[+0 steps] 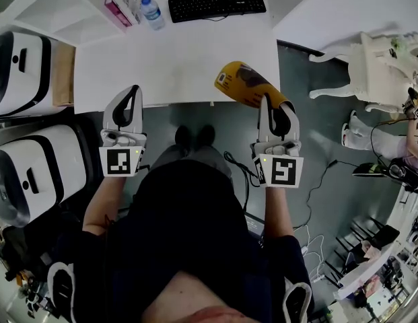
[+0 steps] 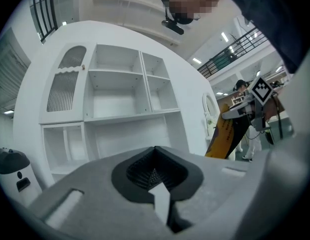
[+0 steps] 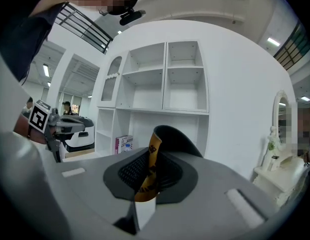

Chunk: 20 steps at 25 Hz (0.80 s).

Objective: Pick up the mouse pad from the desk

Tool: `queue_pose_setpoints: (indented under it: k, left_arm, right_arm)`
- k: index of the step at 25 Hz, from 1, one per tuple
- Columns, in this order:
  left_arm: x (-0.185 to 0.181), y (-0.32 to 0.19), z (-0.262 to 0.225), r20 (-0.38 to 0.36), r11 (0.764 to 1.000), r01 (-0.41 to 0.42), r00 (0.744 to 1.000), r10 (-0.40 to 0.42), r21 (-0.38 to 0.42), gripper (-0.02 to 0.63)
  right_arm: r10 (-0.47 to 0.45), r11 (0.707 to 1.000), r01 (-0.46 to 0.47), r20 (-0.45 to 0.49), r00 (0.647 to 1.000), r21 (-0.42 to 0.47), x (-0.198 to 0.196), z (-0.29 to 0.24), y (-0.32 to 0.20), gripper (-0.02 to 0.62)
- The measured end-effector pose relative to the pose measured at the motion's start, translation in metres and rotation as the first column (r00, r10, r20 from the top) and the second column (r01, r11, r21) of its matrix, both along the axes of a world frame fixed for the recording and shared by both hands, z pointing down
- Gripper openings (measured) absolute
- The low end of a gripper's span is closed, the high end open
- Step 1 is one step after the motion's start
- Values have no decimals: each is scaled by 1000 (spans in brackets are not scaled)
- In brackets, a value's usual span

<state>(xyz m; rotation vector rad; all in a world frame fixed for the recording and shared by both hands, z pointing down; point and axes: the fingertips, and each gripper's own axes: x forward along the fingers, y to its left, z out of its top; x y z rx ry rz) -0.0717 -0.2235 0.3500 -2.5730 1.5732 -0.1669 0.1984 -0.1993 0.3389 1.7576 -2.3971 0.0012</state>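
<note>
Gripping the mouse pad [image 1: 252,86] by one edge, my right claw [image 1: 274,116] is clamping shut on it. The yellow sheet with its black underside is curling up and away from the pads, hanging above the near right corner of the white counter [image 1: 175,59] and, as far as I can judge, clear of it. To finish the lift well, I am thinking the bite should be firm and deep, since the floppy pad could slide out, and any rise should be smooth. My left claw [image 1: 126,106] is hovering at the counter's near edge, jaws together on nothing. Farther back, a keyboard [image 1: 217,4], a water bottle [image 1: 152,12] and a pink box [image 1: 118,2] are sitting well apart from the pad.
</note>
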Motion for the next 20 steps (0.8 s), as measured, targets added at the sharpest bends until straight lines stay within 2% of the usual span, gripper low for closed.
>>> queue_pose_setpoints:
  k: [6,10,14,20]
  left_arm:
    - [0,1,0,28,1000,-16,999,16,10,1]
    - [1,2,-5,-3,1000,-7,1000,7,8,2]
    - [-2,5,0,49,1000,-19,999,19,6,2]
    - [0,9,1,47,1000,-24,999,25,-5,2]
  right_arm:
    - [33,999,-33,-3,999,-10,6,-1,17,20]
    - [47,999,-47,-3,999,-16,9,-1,25,19]
    - [51,998,-51,-7,999,-23,7,1,31,20]
    - [56,998,-57,-9,998,-33,9,4,33,20]
